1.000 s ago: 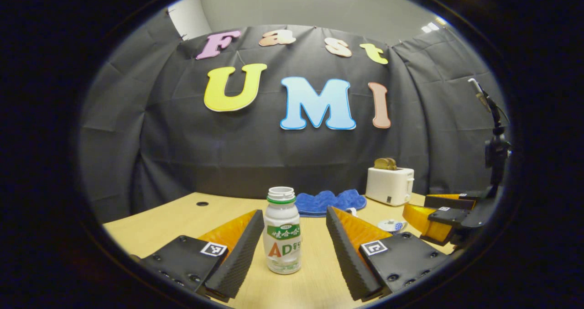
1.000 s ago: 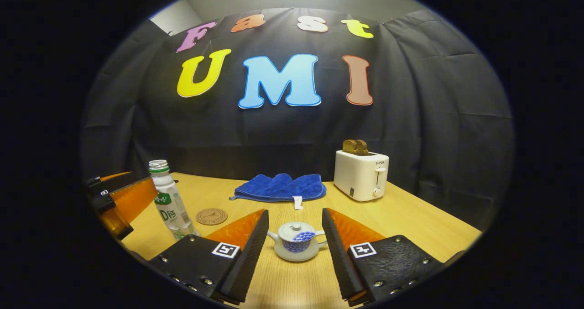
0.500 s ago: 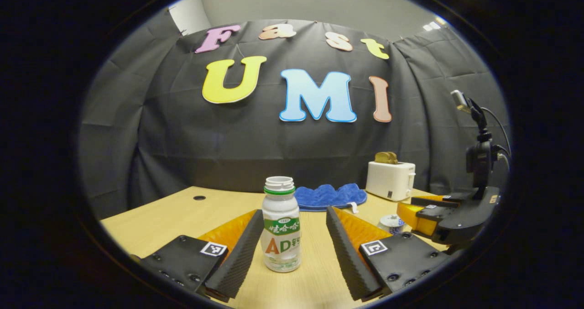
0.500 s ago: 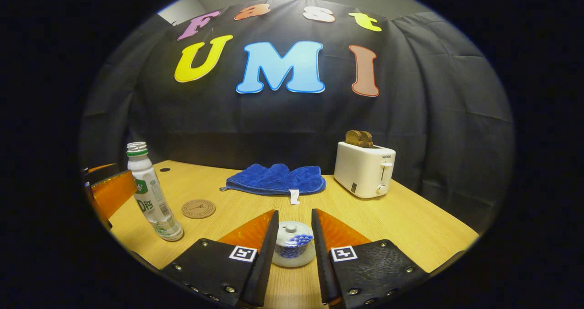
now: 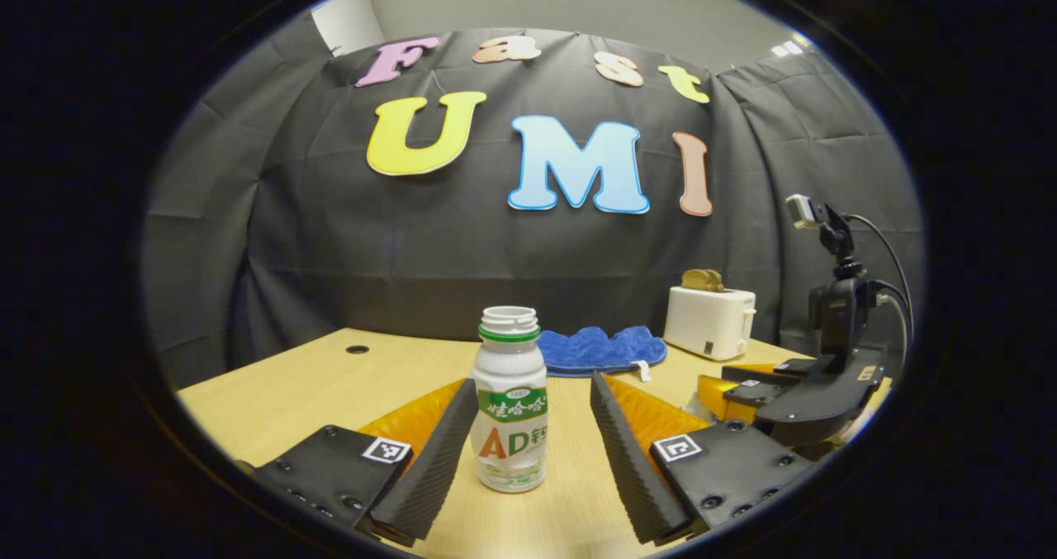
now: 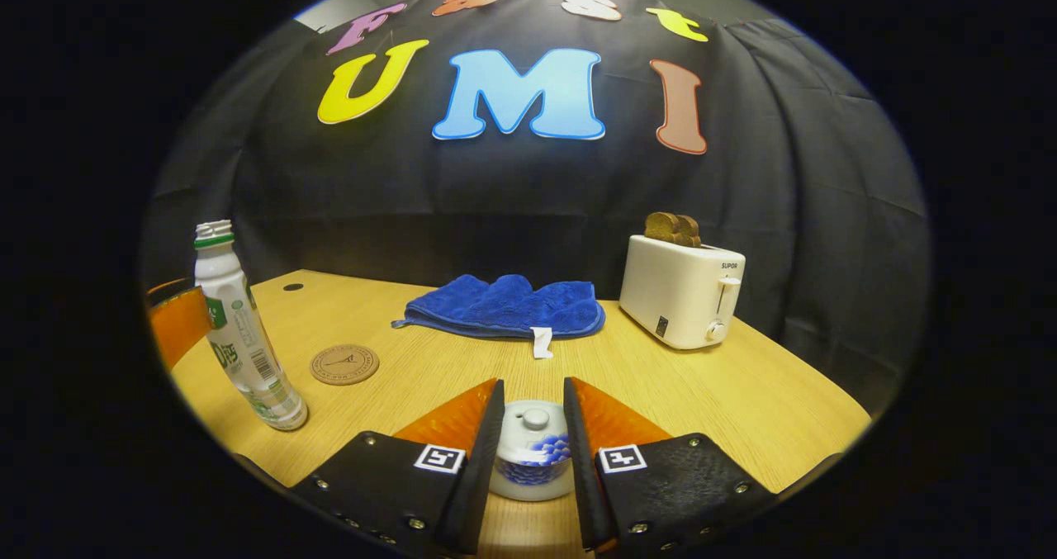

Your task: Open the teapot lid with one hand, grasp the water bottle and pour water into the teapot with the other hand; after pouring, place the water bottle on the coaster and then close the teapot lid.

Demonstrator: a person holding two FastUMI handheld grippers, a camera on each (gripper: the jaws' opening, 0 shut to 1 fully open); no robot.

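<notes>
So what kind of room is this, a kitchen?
Probably a pretend kitchen in a recording booth, not a real one: a wooden table against black cloth, holding a toaster, a small teapot and a water bottle.

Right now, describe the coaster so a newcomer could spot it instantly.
Start at the blue towel at the back of the wooden table. In front of it to the left, between towel and water bottle, lies the coaster: the only flat, round brown disc on the table.
</notes>
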